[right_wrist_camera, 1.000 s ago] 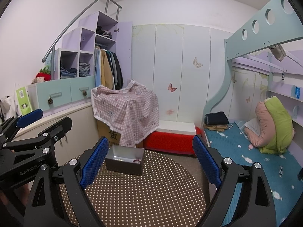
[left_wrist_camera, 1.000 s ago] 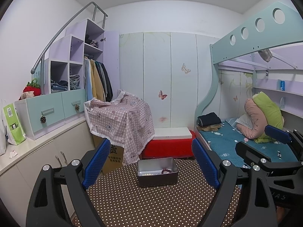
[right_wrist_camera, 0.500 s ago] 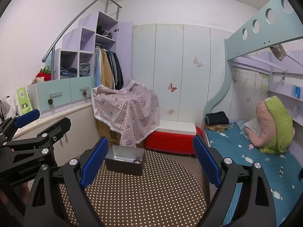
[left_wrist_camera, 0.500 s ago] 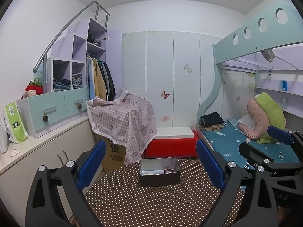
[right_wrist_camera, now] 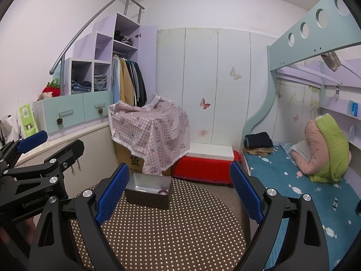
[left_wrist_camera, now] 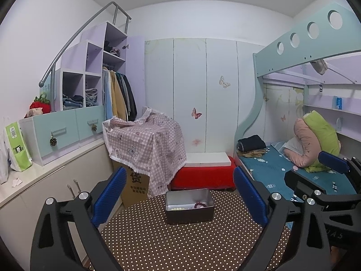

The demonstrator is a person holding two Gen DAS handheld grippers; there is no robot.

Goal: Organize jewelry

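A grey metal box [left_wrist_camera: 189, 205] stands at the far edge of a round brown polka-dot table [left_wrist_camera: 180, 244]. It holds a dark red bead bracelet [left_wrist_camera: 200, 204] and a pale bead string [left_wrist_camera: 177, 208]. The box also shows in the right wrist view [right_wrist_camera: 147, 193], with the bracelet [right_wrist_camera: 163, 191] inside. My left gripper [left_wrist_camera: 180, 197] is open and empty, held above the table short of the box. My right gripper [right_wrist_camera: 179, 190] is open and empty, to the right of the left one, with the box by its left finger.
A box under a pink checked cloth [left_wrist_camera: 146, 142] stands behind the table. A red bench [left_wrist_camera: 203, 176] lies against the wardrobe. A bed with blue sheet [right_wrist_camera: 304, 194] is on the right. A white counter [left_wrist_camera: 33, 178] with drawers runs along the left.
Both grippers have drawn back and risen slightly, so the box looks a little farther away. Both stay open and empty.
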